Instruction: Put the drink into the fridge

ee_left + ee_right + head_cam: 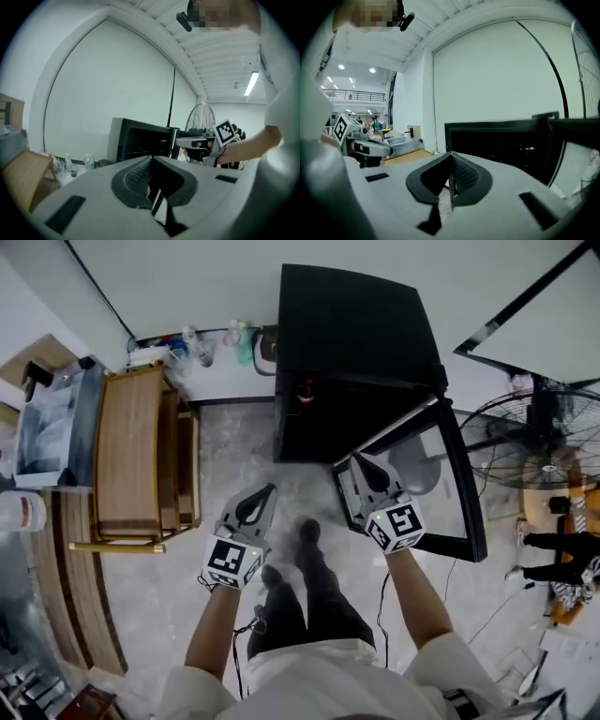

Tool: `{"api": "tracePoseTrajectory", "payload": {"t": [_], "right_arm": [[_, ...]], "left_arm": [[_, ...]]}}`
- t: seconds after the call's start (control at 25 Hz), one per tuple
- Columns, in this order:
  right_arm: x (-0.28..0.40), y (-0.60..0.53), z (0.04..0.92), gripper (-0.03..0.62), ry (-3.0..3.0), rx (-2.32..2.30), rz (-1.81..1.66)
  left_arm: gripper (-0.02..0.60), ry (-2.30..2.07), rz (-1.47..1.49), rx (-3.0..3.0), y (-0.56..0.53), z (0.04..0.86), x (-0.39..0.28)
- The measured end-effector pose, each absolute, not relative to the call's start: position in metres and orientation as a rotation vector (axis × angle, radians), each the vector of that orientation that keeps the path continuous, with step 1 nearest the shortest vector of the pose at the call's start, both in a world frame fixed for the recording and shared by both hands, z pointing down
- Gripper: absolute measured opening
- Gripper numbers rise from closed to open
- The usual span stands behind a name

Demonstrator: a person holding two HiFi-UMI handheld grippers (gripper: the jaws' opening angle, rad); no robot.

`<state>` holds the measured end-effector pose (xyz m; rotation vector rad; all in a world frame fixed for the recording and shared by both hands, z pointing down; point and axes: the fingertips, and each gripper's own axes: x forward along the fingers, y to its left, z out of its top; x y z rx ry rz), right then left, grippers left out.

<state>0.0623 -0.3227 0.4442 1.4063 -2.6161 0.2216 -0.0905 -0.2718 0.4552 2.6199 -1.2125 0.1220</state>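
Note:
The black fridge (356, 324) stands ahead with its glass door (461, 498) swung open to the right. Something small and red (305, 394) shows in the dark opening; I cannot tell what it is. Several bottles (201, 345) stand by the wall left of the fridge. My left gripper (270, 490) is shut and empty, held in front of the fridge's left side. My right gripper (357, 458) is shut and empty too, close to the inner face of the door. In the left gripper view the jaws meet at the left gripper (151, 158) tip; the right gripper (451, 153) shows the same.
A wooden bench (131, 456) runs along the left. A standing fan (548, 442) is to the right of the fridge door. A clear bottle (19, 512) lies at the far left edge. People (553, 554) stand at the right. My own legs are below the grippers.

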Motion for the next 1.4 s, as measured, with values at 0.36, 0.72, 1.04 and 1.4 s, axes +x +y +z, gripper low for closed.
{"api": "tracePoseTrajectory", "payload": {"t": [0.36, 0.72, 1.04, 1.4], "right_arm": [[0.066, -0.202, 0.315, 0.003, -2.608, 1.357, 0.235], [0.089, -0.122, 0.236, 0.048, -2.659, 1.323, 0.164], [0.126, -0.088, 0.195, 0.019, -2.71, 1.277, 0.104], [0.158, -0.059, 0.188, -0.002, -2.722, 1.236, 0.081]], "left_arm": [[0.009, -1.179, 0.188, 2.678, -0.158, 0.312, -0.099], [0.009, -1.195, 0.145, 2.711, -0.087, 0.236, -0.075], [0.009, -1.281, 0.11, 2.69, -0.055, 0.201, -0.037], [0.009, -1.347, 0.095, 2.65, -0.026, 0.195, -0.007]]}}
